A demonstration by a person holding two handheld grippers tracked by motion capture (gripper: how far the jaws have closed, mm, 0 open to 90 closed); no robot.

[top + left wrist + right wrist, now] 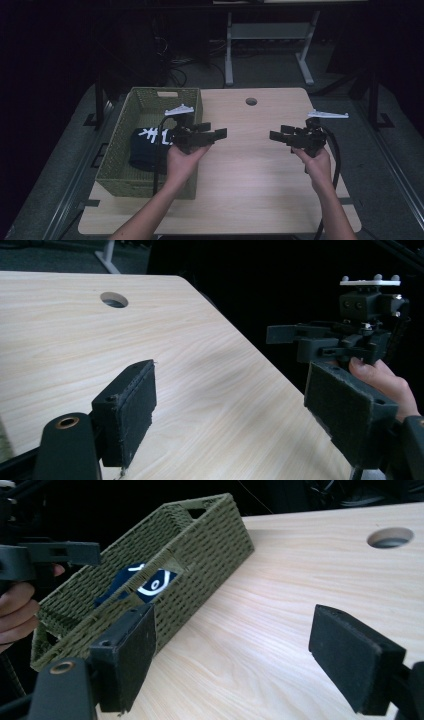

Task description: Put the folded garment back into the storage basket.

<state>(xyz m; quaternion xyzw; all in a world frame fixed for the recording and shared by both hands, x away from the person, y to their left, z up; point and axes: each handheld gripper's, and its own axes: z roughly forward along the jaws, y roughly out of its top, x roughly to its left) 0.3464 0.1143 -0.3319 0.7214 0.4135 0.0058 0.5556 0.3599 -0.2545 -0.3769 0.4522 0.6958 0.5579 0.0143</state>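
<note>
I hold both sets of fingers, left (220,133) and right (276,135), open and empty above the counter (250,170), since the dark cloth (147,145) lies in the basket (150,95).

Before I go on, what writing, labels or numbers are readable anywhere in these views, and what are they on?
White marks on the dark cloth inside the green woven basket: printed characters or a design, too blurred and partly hidden by the basket wall to read; in the right gripper view just white curved strokes show.
Left gripper, right gripper, table: no text visible.
</note>
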